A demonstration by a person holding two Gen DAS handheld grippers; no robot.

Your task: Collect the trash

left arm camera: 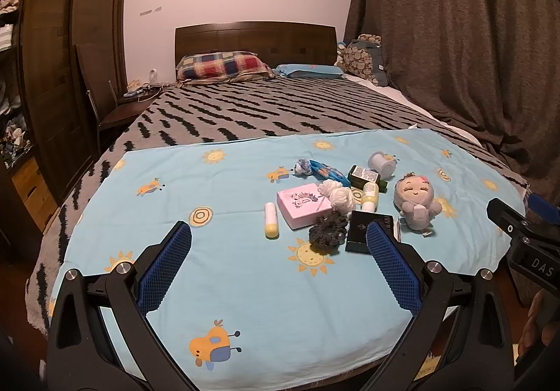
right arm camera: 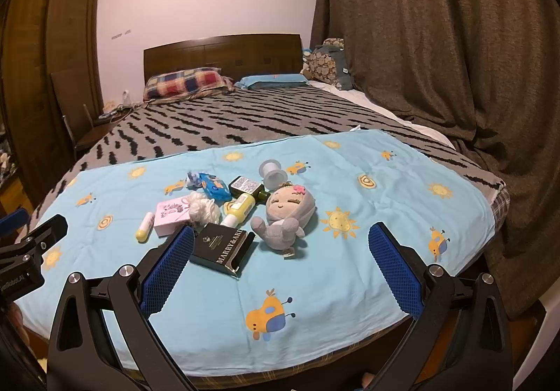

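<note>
1. The left gripper (left arm camera: 278, 237) hangs above the near part of a light blue cloth (left arm camera: 217, 286) that is spread on the bed (left arm camera: 245, 104). Its jaws stand wide and nothing is between the blue pads.
2. The right gripper (right arm camera: 281, 239) also has its jaws wide apart and holds nothing.
3. The things to collect lie in one small heap on the cloth, beyond the fingertips of both grippers and not touched by them.
4. In the left wrist view the heap is ahead and towards the right finger. The black box (left arm camera: 360, 233) lies just behind that finger tip, and a dark scrunchie (left arm camera: 327, 233) touches the box.
5. A pink box (left arm camera: 302, 204) and a white and yellow tube (left arm camera: 271, 219) lie further left, in line with the gap between the jaws.
6. In the right wrist view the black box (right arm camera: 222, 247) lies just beside the left finger tip, and a grey plush doll (right arm camera: 285, 216) lies ahead of the open gap.
7. Behind them are a white yarn ball (right arm camera: 204, 209), a yellow bottle (right arm camera: 241, 207), a blue wrapper (right arm camera: 215, 186) and a white spool (right arm camera: 273, 172).
</note>
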